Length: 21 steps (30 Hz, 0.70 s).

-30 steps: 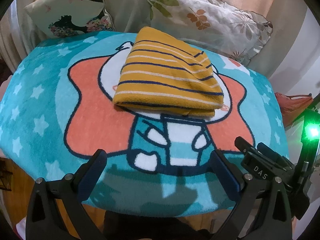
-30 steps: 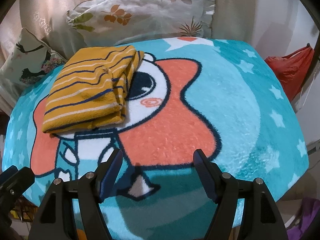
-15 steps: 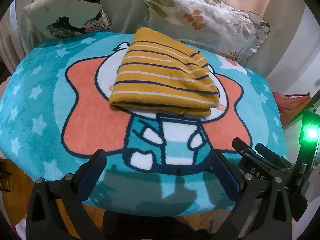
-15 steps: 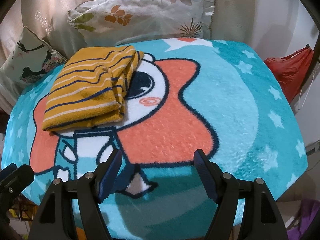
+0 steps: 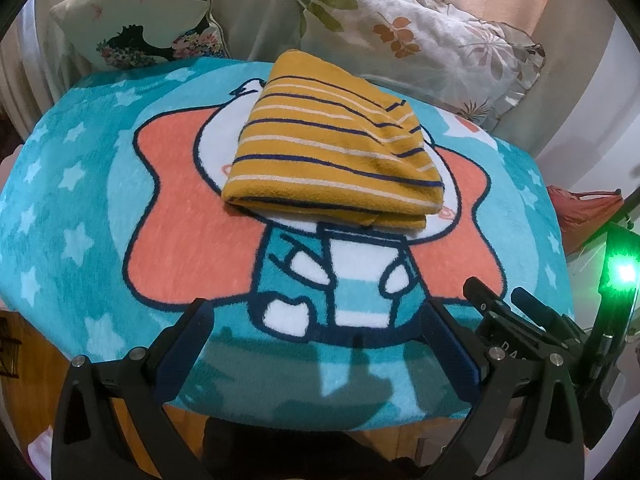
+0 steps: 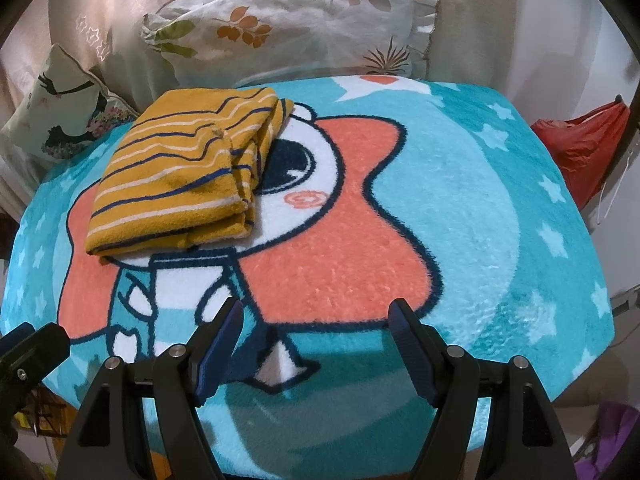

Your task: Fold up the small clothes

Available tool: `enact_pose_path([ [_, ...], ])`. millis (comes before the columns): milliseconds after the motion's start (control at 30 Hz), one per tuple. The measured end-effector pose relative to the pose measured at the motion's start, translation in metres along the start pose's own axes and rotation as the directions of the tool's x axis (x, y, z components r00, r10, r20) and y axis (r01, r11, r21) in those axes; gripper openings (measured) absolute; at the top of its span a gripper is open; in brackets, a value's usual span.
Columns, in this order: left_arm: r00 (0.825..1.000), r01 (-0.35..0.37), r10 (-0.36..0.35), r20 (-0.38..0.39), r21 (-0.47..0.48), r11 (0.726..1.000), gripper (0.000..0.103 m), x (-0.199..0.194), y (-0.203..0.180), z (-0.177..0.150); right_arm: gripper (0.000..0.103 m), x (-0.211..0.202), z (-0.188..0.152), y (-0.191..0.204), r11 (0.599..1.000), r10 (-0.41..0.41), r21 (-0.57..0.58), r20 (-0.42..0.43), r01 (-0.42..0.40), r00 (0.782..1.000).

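Note:
A mustard-yellow garment with navy and white stripes (image 5: 332, 148) lies folded in a thick rectangle on the teal cartoon blanket (image 5: 72, 208). In the right wrist view it lies at the upper left (image 6: 192, 172). My left gripper (image 5: 316, 316) is open and empty, above the blanket's near edge, well short of the garment. My right gripper (image 6: 316, 316) is open and empty too, over the blanket's near edge, to the right of the garment. The right gripper's body shows at the lower right of the left wrist view (image 5: 520, 332).
Two pillows stand behind the blanket: a floral one (image 5: 420, 36) and one with a black silhouette print (image 5: 136, 20). A red bag (image 6: 580, 144) lies off the right side. A green light (image 5: 624, 272) glows at the right. The blanket (image 6: 520, 240) ends near my fingers.
Both grippers have drawn back a little and shifted slightly; the folded garment sits a touch farther from them. The garment itself has not moved on the blanket.

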<state>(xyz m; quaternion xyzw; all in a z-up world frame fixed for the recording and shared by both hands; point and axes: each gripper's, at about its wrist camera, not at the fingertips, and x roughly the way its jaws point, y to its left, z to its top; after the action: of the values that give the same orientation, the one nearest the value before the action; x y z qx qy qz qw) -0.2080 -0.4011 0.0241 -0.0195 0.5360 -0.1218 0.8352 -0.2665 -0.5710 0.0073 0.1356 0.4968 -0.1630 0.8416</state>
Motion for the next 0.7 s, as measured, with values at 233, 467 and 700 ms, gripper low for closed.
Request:
enact_pose_path([
  [233, 1.0, 0.0, 0.0, -0.002, 0.0, 1.0, 0.102, 0.0003, 0.0002, -0.0005, 0.079, 0.0013, -0.0016, 0.0027, 1.0, -0.001, -0.004, -0.003, 0.001, 1.0],
  [467, 1.0, -0.004, 0.004, -0.012, 0.002, 1.0, 0.102, 0.0045, -0.0019, -0.0011, 0.079, 0.0021, -0.0015, 0.0023, 1.0, -0.001, -0.002, -0.006, 0.001, 1.0],
  [700, 1.0, -0.027, 0.026, 0.006, 0.007, 1.0, 0.102, 0.0041, -0.0044, 0.0006, 0.079, 0.0046, 0.0006, -0.0014, 1.0, -0.002, 0.0, -0.005, 0.002, 1.0],
])
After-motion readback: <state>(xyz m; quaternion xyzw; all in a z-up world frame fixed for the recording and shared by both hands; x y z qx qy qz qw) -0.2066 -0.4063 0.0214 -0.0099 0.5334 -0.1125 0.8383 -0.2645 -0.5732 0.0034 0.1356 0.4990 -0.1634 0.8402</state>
